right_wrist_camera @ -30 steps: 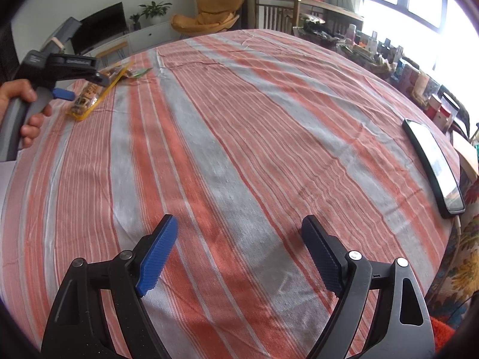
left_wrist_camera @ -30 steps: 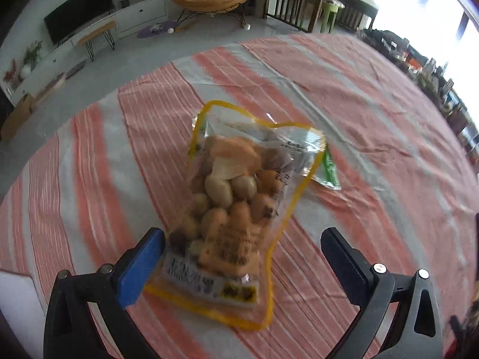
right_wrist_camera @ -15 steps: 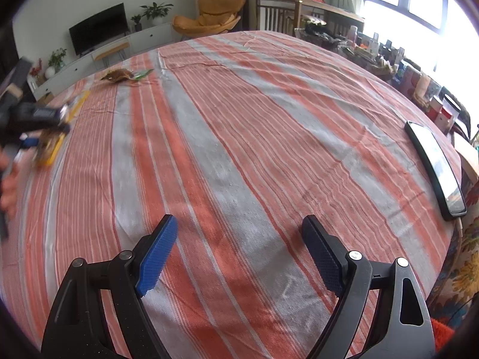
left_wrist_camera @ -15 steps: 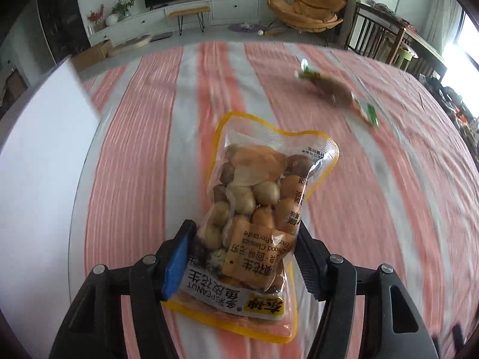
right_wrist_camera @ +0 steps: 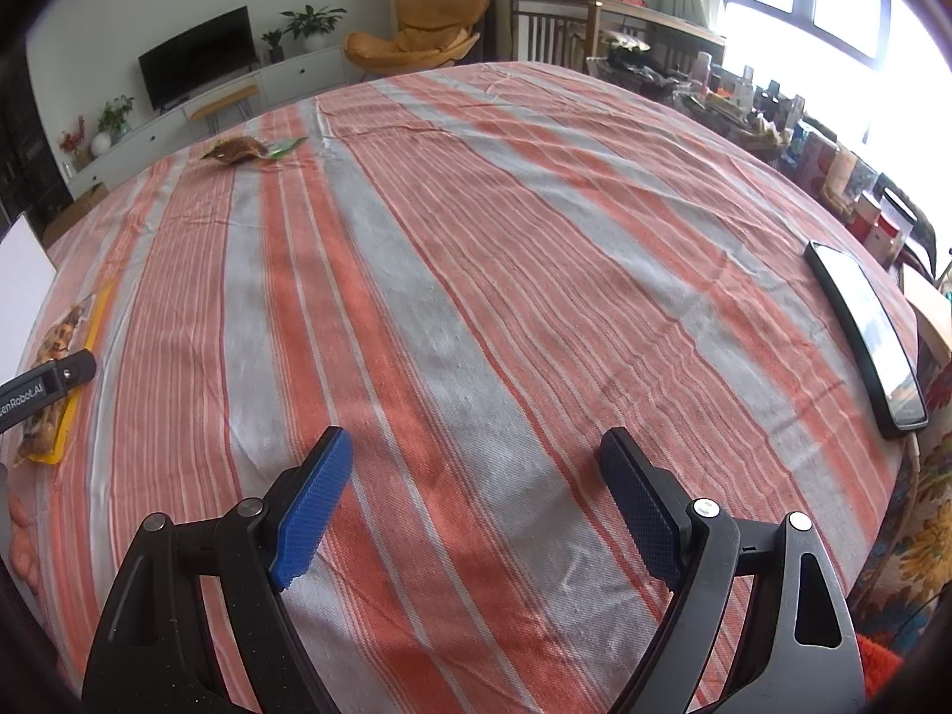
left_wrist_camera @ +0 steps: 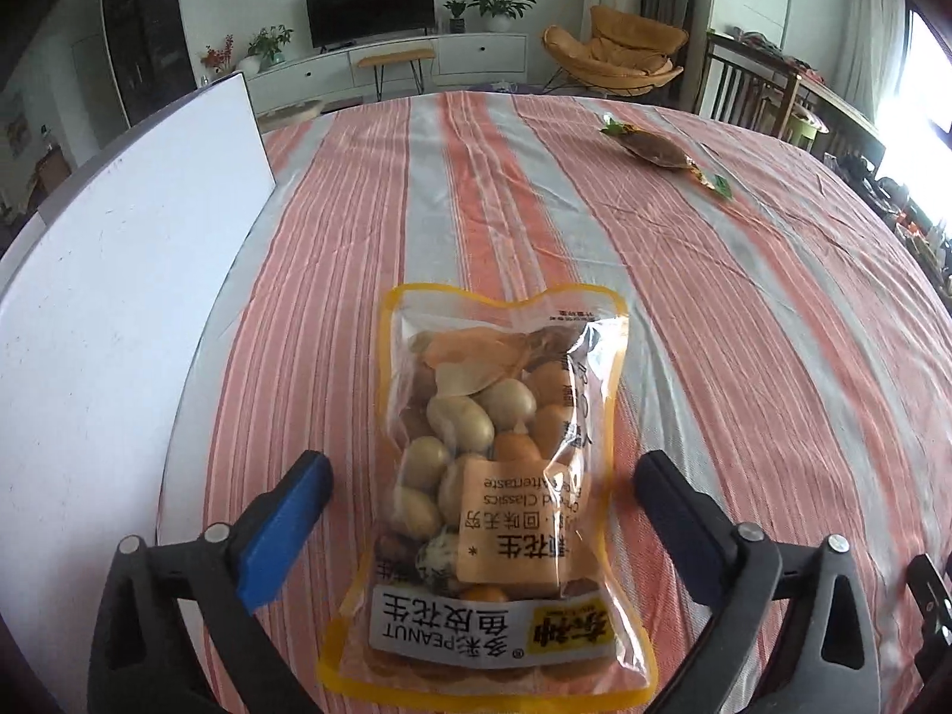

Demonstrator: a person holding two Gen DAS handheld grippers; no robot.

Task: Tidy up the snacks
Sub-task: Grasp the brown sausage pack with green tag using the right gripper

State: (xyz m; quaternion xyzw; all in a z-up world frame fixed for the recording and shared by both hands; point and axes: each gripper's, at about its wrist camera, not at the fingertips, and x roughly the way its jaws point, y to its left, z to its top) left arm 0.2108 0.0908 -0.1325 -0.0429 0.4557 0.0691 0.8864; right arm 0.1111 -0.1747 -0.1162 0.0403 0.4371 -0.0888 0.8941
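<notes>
A clear, yellow-edged peanut bag [left_wrist_camera: 506,392] lies flat on the striped tablecloth [left_wrist_camera: 744,327], close to a white board [left_wrist_camera: 119,297]. My left gripper [left_wrist_camera: 481,467] straddles the bag's lower half. Its jaws are opening, and both pads stand clear of the bag's sides. A brown snack pack with green ends [left_wrist_camera: 654,149] lies far back on the right. In the right wrist view the peanut bag [right_wrist_camera: 59,345] is at the far left and the brown snack pack [right_wrist_camera: 238,149] is at the back. My right gripper [right_wrist_camera: 476,443] hovers open over bare cloth with nothing between its fingers.
A black phone [right_wrist_camera: 863,339] lies near the table's right edge. Bottles and boxes [right_wrist_camera: 833,166] crowd the surface beyond that edge. The white board [right_wrist_camera: 18,273] stands at the table's left side. A person's fingers [right_wrist_camera: 24,535] show at the lower left.
The left gripper shut on the peanut bag, carried it leftward away from the brown snack pack to the white board, and has opened again. The right gripper has not moved.
</notes>
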